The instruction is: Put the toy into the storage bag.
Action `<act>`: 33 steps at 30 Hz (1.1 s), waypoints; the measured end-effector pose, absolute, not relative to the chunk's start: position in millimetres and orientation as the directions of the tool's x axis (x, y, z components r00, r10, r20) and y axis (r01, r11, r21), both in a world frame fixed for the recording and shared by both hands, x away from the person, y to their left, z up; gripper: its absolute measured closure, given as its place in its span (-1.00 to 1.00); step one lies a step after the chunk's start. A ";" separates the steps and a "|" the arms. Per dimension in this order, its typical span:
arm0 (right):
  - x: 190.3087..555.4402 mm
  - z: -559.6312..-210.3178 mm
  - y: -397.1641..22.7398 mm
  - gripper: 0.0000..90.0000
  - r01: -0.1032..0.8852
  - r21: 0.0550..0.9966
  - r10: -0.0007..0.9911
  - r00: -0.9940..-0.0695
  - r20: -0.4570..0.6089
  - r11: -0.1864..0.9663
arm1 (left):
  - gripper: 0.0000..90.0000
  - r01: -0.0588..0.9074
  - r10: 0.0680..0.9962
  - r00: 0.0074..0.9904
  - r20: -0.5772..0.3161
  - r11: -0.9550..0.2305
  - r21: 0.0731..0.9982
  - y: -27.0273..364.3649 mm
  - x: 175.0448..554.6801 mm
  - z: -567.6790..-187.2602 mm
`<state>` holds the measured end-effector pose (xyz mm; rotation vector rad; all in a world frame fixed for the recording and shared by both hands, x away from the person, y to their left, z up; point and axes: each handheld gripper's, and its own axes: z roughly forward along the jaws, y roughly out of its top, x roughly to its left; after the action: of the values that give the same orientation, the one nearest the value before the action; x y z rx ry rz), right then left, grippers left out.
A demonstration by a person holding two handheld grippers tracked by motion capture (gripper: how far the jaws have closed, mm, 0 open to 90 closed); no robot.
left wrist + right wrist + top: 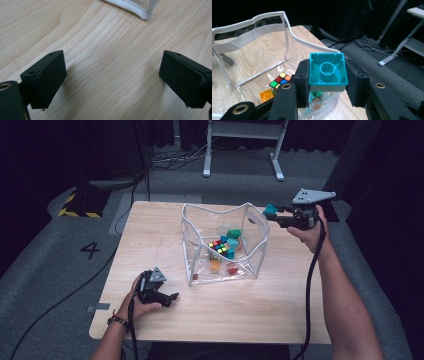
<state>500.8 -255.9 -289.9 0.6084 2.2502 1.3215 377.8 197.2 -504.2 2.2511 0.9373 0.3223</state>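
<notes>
Above the clear bag's (223, 245) rim, right gripper (327, 77) fingers pinching teal block (328, 71), left gripper (112, 82) fingers spread, cube (218, 246) perhaps beneath.

Down and left of my right tool (273, 214) I see a cube (218, 246) with mixed colours. A green block (233, 234) lies just beyond it, and an orange block (215, 265) and a red block (232, 268) lie nearer me. Bare desk (150, 235) lies under my left tool (172, 297). On the floor well left of that tool I read a painted 4 (90, 250), with striped tape (80, 212) past it. Far beyond both tools are a white stand (245, 127) and loose cables (175, 156).
</notes>
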 end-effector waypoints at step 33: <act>541.1 -308.6 -161.3 0.32 0.100 0.612 0.295 -0.929 -0.226 0.785 | -0.83 0.537 0.702 0.712 -0.028 -0.518 0.666 197.2 377.9 -504.3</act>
<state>541.1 -161.3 -308.6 0.3035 2.6668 0.8889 377.9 197.2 -504.3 2.2499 0.9371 0.3218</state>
